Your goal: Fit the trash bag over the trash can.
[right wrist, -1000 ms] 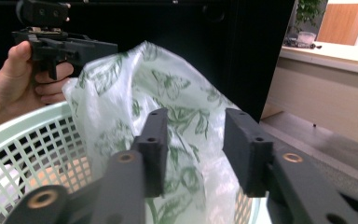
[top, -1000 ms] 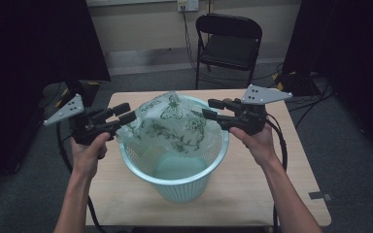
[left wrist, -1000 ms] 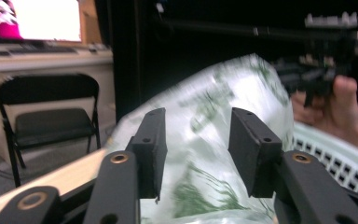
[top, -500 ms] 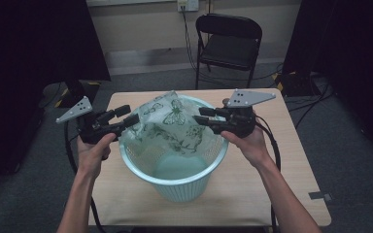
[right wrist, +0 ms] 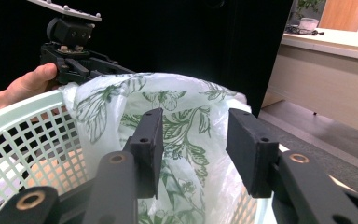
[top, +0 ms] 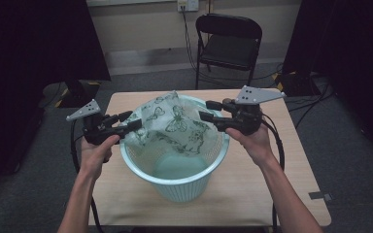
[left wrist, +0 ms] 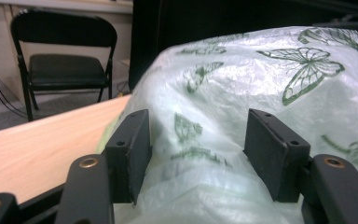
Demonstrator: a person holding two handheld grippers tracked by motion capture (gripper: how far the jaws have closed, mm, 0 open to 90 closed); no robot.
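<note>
Now the butterfly-printed bag is lying draped over the far rim of the mint basket, and the left gripper and right gripper are both standing released around its film, the right one having just widened. Unheld, the bag is probably risking to slide inside or off.

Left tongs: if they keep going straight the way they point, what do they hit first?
Most likely the butterfly-print bag: its film already bulges between the open left tongs and rises right ahead.
</note>
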